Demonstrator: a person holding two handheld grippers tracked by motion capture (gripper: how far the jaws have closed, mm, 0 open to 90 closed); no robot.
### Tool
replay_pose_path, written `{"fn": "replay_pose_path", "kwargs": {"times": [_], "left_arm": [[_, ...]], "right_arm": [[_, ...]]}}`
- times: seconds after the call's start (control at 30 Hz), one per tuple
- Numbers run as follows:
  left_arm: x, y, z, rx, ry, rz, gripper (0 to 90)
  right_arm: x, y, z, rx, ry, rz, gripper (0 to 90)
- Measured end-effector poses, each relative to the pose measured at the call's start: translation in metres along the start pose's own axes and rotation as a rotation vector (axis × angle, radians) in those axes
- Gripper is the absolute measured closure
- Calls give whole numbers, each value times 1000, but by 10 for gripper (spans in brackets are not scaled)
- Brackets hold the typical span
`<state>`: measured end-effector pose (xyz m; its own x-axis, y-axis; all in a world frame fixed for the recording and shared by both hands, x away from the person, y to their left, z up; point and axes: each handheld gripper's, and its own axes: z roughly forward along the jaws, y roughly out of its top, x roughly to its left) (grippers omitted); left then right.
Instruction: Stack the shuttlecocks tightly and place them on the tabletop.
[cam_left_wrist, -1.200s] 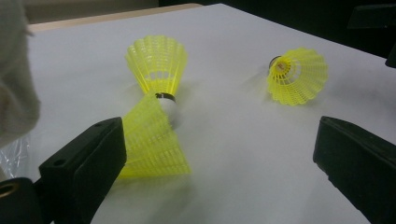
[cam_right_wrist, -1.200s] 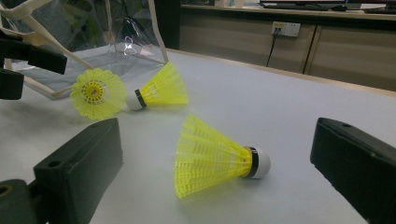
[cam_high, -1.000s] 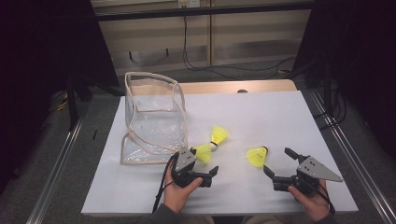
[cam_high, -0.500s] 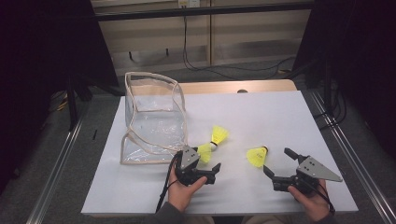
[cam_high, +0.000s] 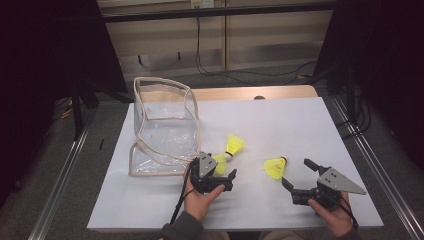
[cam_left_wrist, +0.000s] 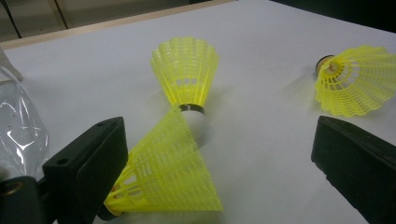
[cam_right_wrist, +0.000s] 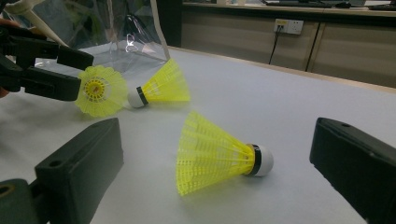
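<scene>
The left gripper (cam_left_wrist: 219, 154) has its jaws spread wide, one yellow shuttlecock (cam_left_wrist: 163, 172) lying against its left jaw. The right gripper (cam_right_wrist: 215, 172), jaws equally apart, has another shuttlecock (cam_right_wrist: 215, 154) lying between them, untouched.

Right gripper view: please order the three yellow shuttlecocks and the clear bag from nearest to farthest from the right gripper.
1. Shuttlecock with white cork, lying between the right gripper's jaws.
2. Shuttlecock at the left gripper, left of centre, skirt facing the camera.
3. Shuttlecock beside it, just behind; these two are nearly too close to call.
4. Clear bag, farthest, at the top left.
</scene>
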<state>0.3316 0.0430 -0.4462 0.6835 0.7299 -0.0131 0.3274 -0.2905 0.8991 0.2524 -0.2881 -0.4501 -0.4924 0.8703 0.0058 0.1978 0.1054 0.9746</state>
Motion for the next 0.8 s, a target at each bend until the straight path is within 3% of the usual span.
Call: {"fn": "replay_pose_path", "kwargs": {"times": [0.13,0.8], "left_arm": [[0,0,2,2,8,-3,48],[-1,-3,11,21,128,38,192]], "right_arm": [[0,0,1,4,2,-2,21],[1,-1,1,6,4,4,24]]}}
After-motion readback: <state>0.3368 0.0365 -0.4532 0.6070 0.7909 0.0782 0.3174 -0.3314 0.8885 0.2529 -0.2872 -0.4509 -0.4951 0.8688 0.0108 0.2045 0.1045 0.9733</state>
